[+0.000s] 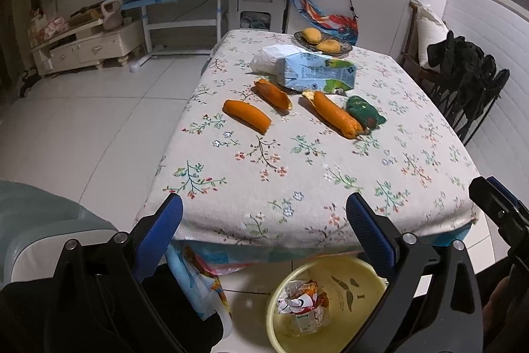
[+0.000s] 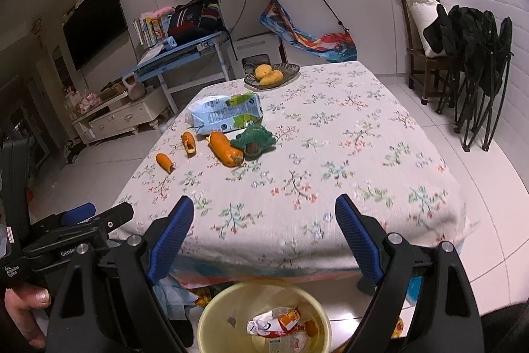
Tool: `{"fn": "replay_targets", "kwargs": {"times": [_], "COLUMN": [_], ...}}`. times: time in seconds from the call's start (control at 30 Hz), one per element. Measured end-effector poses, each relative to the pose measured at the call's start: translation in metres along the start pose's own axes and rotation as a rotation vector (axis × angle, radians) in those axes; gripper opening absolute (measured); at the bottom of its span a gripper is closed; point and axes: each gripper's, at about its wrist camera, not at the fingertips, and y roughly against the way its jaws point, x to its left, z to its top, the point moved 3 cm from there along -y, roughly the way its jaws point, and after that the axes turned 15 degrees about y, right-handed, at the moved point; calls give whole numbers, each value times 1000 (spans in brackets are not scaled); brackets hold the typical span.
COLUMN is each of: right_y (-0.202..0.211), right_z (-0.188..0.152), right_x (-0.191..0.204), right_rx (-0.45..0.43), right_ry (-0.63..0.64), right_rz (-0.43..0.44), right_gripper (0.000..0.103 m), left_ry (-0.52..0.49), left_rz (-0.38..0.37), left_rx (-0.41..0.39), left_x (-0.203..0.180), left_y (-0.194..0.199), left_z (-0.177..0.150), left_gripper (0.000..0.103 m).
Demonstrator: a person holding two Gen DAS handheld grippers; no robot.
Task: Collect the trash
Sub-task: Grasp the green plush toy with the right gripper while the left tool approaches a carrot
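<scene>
Both grippers held at the near edge of the table [image 1: 231,174], above a yellow basin [image 2: 211,316] on the floor. Left gripper [image 1: 264,210] wide open, nothing between the blue pads. Right gripper [image 2: 264,210] likewise wide open and empty. Already in the basin: crumpled wrappers [image 2: 277,326].

Still on the table, all towards the far left part: three orange peels [image 1: 246,115] lying apart from one another; a flattened blue carton [image 1: 317,75] just behind them; a white bag [image 1: 274,57] touching the carton's far side; a crumpled green wrapper [image 1: 365,114] against the end of the rightmost peel. Farther back, a dish [image 2: 291,70] holding yellow fruit [image 2: 269,73]. Nothing between the grippers and the trash but bare tablecloth, pale with a small flower print, hanging over the near edge.

Under the near edge, a colourful plastic bag [image 1: 205,286], left of the basin. Floor of white tiles. Beyond the table: a blue desk [image 2: 185,55] piled with books and a dark backpack [image 2: 195,17], a low cream drawer unit [image 2: 125,114], a dark screen [image 2: 96,22] on the wall, white cupboards [image 2: 347,5], a wooden chair [image 2: 420,55] with a white cushion, and folded black chairs [image 2: 476,71] against the right wall.
</scene>
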Motion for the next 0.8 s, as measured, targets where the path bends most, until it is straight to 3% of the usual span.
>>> {"fn": "replay_targets", "kwargs": {"times": [0.8], "right_y": [-81], "right_z": [48], "right_x": [-21], "right_rx": [107], "right_ry": [110], "right_rz": [38], "right_gripper": [84], "left_ry": [112], "left_rz": [87], "left_rx": [38], "left_x": [17], "left_y": [-56], "left_z": [54], "left_gripper": [96]}}
